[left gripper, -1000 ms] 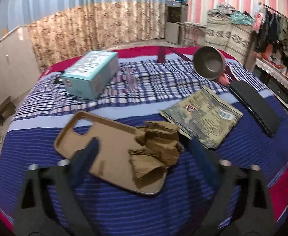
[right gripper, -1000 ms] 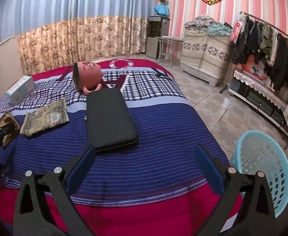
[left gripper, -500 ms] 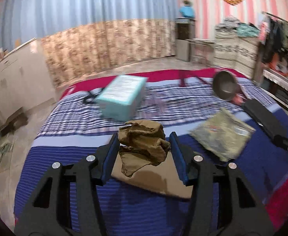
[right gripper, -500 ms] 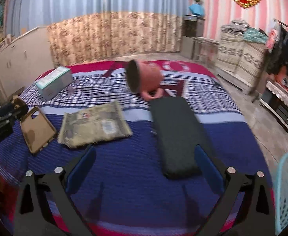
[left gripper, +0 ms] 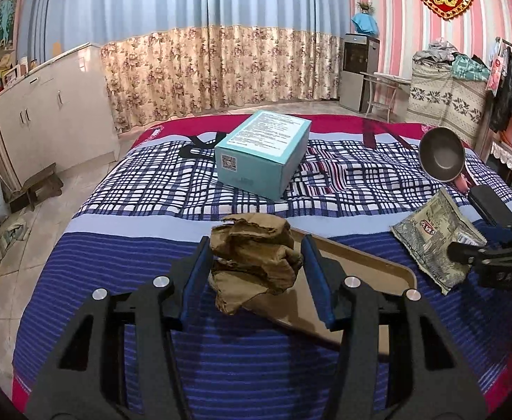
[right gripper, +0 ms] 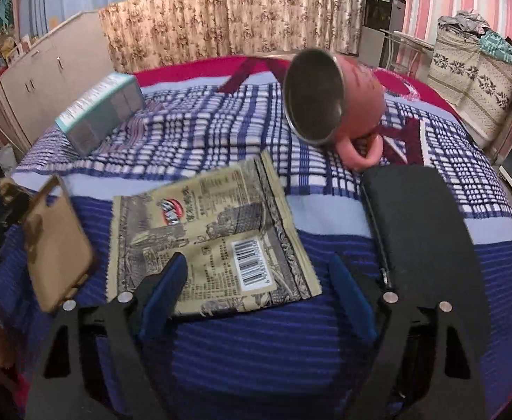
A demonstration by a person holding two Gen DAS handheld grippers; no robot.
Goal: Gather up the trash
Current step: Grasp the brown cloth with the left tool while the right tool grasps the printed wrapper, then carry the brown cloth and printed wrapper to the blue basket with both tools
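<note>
Holding: crumpled brown paper (left gripper: 254, 259) clenched in my left tongs (left gripper: 256, 276), lifted clear of the tan phone case (left gripper: 357, 280) near the bed's (left gripper: 116, 266) front edge.
Right tongs (right gripper: 256, 290): jaws apart, just been narrowing, straddling the snack wrapper's (right gripper: 203, 238) near corner; not gripping.
Why: one trash piece per hand.
Nearby: teal box (left gripper: 263, 154), tipped red mug (right gripper: 333, 98), black wallet (right gripper: 420, 227) just beside the wrapper.
Obstruction: wrapper lies flat, hard to pinch.

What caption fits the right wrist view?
Open right gripper, jaws just narrowing, poised over a flat snack wrapper on the striped bedspread, beside a tipped red mug.
</note>
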